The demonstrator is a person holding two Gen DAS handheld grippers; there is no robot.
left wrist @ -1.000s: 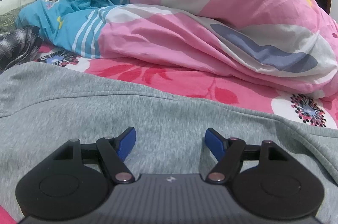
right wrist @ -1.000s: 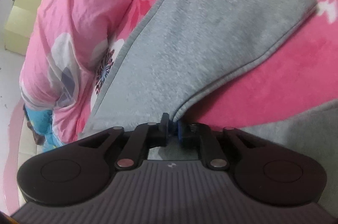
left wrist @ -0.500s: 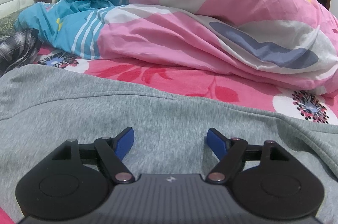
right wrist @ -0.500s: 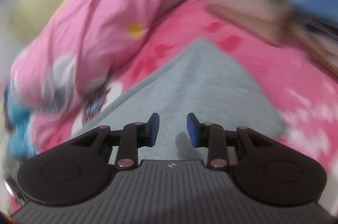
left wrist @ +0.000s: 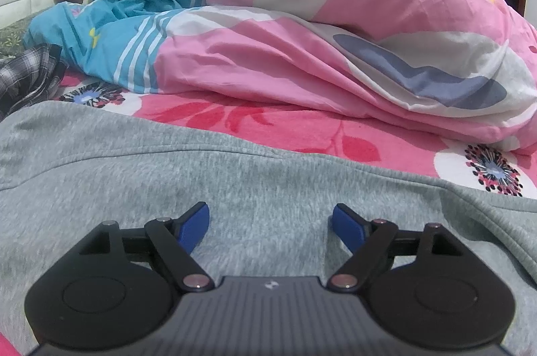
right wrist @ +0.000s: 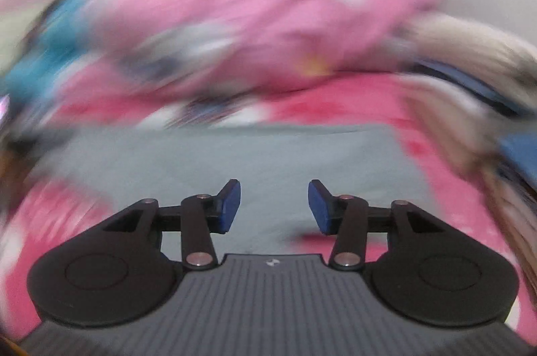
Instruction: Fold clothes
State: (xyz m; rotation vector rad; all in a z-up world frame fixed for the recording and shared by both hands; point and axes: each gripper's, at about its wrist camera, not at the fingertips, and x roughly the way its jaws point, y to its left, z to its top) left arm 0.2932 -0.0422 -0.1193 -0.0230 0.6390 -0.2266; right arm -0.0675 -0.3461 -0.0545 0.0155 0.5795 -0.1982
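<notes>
A grey fleece garment lies spread flat on the pink floral bedsheet. My left gripper hovers low over it, open wide, with nothing between its blue pads. In the right wrist view the picture is smeared by motion. The same grey garment shows as a flat patch ahead of my right gripper, which is open and holds nothing.
A bulky pink, white and teal duvet is heaped across the far side of the bed. A plaid cloth lies at the far left. A blurred pile of beige and blue fabric sits at the right.
My right gripper let go of the grey garment's edge, opened, and swung up fast to face the duvet. The left gripper opened slightly wider and barely moved.
</notes>
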